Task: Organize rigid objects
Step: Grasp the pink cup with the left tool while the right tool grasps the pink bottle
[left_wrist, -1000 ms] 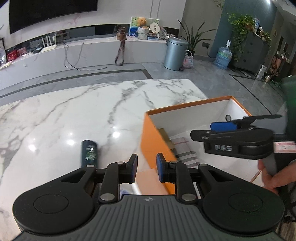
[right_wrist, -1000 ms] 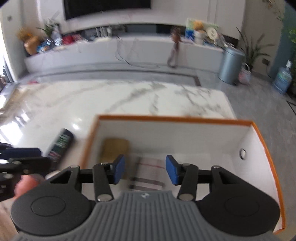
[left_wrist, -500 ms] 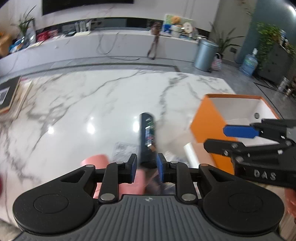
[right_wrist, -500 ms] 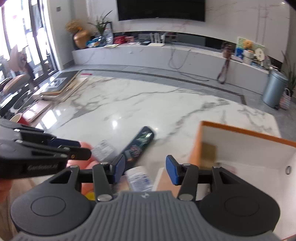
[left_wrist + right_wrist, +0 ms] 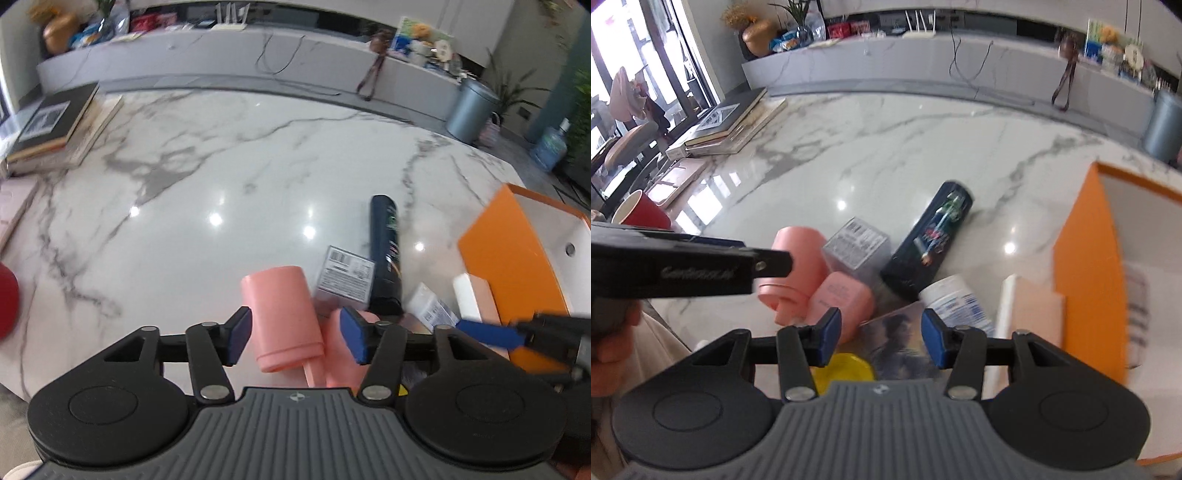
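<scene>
**Two grippers poised over a jumble of toiletries beside an orange box**

On a white marble table [image 5: 229,177], a cluster of small items lies near the front edge, just left of an orange box [image 5: 506,258] with a white interior. The left gripper [image 5: 295,334] hangs over the pile with its blue-padded fingers [image 5: 238,332] spread wide and holding nothing; a pink cup [image 5: 280,314] lying on its side sits between them, and whether the pads touch it cannot be told. A second, squarer pink container [image 5: 840,299] rests against the cup's right side. Just beyond them lie a small clear box with a barcode label [image 5: 345,273] and a dark blue bottle [image 5: 386,254], on its side and pointing away toward the far edge. The right gripper [image 5: 881,341] is likewise wide open and empty, hovering above a picture card [image 5: 901,341], a yellow lid [image 5: 846,371] and a white labelled bottle [image 5: 955,299]. A flat peach-and-white pack [image 5: 1030,310] lies against the box's left wall. At the table's far left are stacked books [image 5: 727,122] and a red cup [image 5: 642,214].
</scene>
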The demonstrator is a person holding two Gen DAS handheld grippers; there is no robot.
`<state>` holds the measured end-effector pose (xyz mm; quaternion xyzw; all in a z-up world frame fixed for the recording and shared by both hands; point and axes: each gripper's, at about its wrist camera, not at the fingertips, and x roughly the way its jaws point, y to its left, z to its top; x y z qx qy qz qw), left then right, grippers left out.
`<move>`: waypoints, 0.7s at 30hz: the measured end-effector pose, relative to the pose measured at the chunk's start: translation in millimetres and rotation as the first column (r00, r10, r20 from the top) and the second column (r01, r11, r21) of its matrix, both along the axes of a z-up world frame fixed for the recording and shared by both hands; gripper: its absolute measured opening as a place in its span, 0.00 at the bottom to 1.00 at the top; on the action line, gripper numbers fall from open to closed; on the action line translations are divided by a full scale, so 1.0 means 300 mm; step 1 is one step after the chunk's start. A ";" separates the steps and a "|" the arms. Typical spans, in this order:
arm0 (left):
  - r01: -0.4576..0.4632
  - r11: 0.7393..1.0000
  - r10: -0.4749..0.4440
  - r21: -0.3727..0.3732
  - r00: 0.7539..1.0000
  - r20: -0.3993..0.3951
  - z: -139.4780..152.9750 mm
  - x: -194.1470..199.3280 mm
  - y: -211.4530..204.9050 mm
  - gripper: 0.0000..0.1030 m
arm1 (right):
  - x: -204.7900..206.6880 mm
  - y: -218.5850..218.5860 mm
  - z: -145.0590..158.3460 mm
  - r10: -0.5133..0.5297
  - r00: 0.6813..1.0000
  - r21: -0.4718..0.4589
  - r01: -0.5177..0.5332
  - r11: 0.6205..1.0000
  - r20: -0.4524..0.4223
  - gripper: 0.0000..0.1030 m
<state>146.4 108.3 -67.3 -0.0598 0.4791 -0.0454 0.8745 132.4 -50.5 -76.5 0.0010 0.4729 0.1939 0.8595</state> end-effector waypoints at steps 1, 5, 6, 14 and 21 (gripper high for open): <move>-0.007 1.000 0.007 0.002 1.000 -0.006 -0.008 0.013 0.002 0.68 | 0.009 0.016 -0.010 0.003 1.000 0.008 -0.003 1.000 -0.015 0.47; -0.024 1.000 0.024 0.011 0.999 -0.041 -0.043 0.066 0.003 0.68 | 0.041 0.078 -0.045 0.015 0.998 0.023 -0.013 1.000 -0.058 0.47; -0.028 1.000 0.028 0.001 0.998 -0.053 -0.054 0.076 0.008 0.68 | 0.048 0.088 -0.052 0.010 0.997 0.027 -0.008 1.000 -0.070 0.47; -0.060 0.998 0.057 -0.024 0.992 -0.116 -0.111 0.115 0.028 0.60 | 0.097 0.137 -0.114 0.006 0.990 0.021 -0.003 1.000 -0.144 0.48; -0.089 0.996 0.089 0.008 0.989 -0.118 -0.108 0.098 0.049 0.58 | 0.158 0.197 -0.111 0.163 0.969 -0.057 -0.176 0.983 -0.185 0.49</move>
